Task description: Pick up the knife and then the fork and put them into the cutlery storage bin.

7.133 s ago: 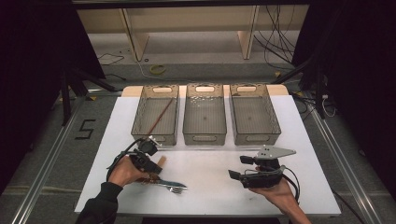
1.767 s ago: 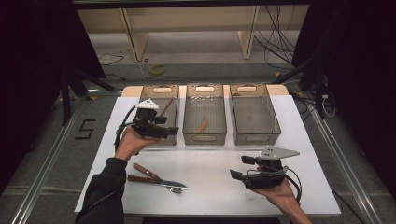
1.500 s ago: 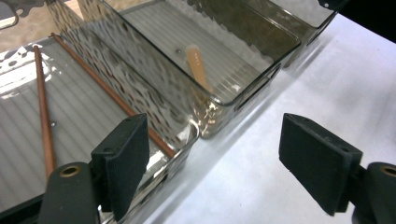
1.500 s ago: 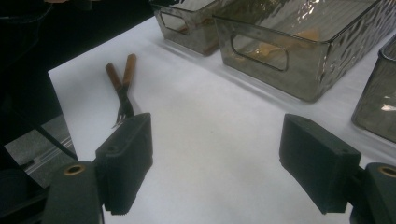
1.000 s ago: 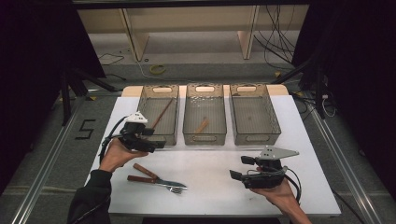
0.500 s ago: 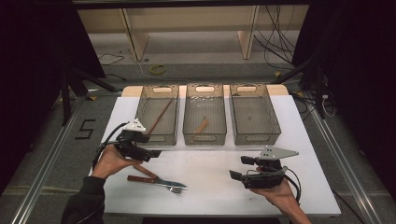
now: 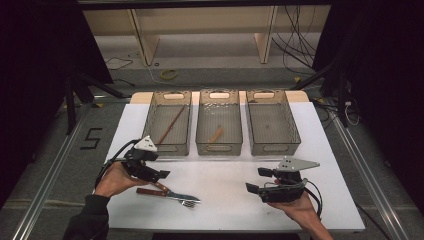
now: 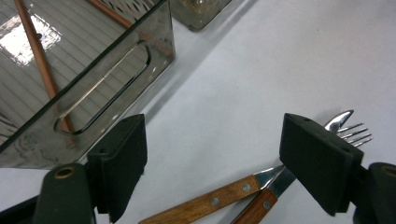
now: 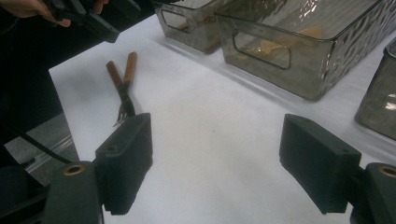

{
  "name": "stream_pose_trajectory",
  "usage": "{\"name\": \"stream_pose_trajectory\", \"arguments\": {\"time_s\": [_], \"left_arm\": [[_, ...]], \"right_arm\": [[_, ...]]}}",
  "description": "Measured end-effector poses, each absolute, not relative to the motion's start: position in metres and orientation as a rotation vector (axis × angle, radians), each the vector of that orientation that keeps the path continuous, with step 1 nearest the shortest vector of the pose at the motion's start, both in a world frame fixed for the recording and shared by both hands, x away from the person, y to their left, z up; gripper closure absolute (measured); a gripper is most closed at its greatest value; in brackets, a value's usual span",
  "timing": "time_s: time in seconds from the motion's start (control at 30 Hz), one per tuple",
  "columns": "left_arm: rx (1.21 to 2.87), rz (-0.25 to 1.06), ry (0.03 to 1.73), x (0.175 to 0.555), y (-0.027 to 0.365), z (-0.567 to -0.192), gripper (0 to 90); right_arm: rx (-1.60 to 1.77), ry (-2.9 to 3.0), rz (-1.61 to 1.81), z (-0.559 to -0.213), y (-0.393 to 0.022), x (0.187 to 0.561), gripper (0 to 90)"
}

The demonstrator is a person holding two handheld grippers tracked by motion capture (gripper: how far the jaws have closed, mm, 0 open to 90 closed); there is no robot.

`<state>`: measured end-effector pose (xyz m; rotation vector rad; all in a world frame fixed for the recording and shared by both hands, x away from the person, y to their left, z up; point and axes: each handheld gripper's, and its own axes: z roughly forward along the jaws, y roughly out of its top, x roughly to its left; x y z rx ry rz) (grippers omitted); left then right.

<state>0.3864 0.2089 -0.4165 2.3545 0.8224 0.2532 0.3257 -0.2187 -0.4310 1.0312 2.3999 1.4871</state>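
Three clear bins stand in a row at the back of the white worktop (image 7: 225, 200); take the left bin (image 7: 167, 122) as the landmark. Nearer the person than that bin, two wooden-handled pieces, a knife (image 8: 219, 200) and a fork (image 8: 280, 184), lie crossed at the handles, their long axes running roughly along the front edge, tips pointing to the person's right. The left hand-held gripper (image 7: 150, 172) hangs just over their handle ends, jaws wide apart and empty. The right hand-held gripper (image 7: 260, 189), also wide open, rests well apart to the right, so the left hand is far nearer.
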Motion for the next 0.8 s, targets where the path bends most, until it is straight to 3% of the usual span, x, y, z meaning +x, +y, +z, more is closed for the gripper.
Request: {"name": "stream_pose_trajectory", "arguments": {"time_s": [0.37,0.8], "left_arm": [[2.452,0.212,0.812,0.379,0.212,-0.42,23.7],[2.65,0.12,0.739,0.366,0.208,-0.433,31.3]], "right_arm": [[1.029,2.404,1.487,-0.432,-0.218,0.327,26.6],[1.017,2.41,1.478,-0.431,-0.215,0.326,26.6]]}}
